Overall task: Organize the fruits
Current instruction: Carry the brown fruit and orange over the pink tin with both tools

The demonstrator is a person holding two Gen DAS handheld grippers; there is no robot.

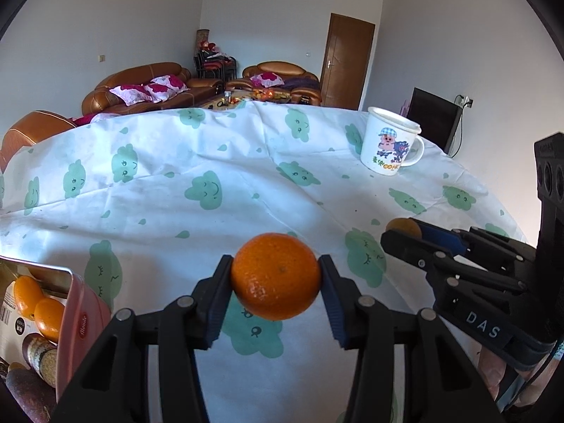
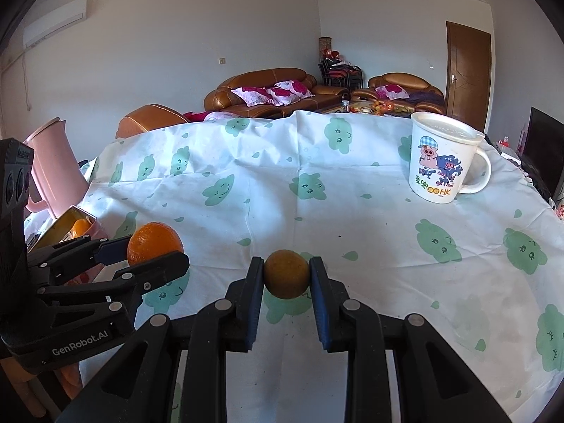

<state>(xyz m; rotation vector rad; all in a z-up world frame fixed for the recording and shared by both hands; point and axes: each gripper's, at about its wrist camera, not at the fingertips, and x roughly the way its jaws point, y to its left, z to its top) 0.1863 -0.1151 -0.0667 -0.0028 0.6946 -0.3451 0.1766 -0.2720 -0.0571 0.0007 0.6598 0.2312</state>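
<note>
Left wrist view: my table [image 1: 218,162] fills most of the frame, draped in a white cloth printed with green clouds. Far right on it stands a white mug [image 1: 389,142] with a cartoon pig, lid on, handle turned right. At the lower left corner sits a pink tin [image 1: 75,313], open, two orange fruits and some darker items visible inside; what the dark ones are I cannot tell. My left gripper [image 1: 276,276] is clamped on an orange [image 1: 276,275], one pad pressed to each side, the fruit over the cloth just right of the tin. Whether it touches the cloth I cannot tell.

Right wrist view: same cloth, same mug [image 2: 442,160] at upper right. A pink kettle [image 2: 53,162] stands at the far left edge, behind the tin [image 2: 83,224], of which only a corner shows. My right gripper [image 2: 286,278] is clenched tight on a small brownish-yellow fruit [image 2: 286,274], pads flat against both sides, over the middle of the cloth. The orange [image 2: 155,243] shows at left, pinched in the left gripper [image 2: 157,250], near the tin. In the left wrist view the small fruit [image 1: 403,227] is only a sliver behind the right gripper [image 1: 402,234], at the right edge.
</note>
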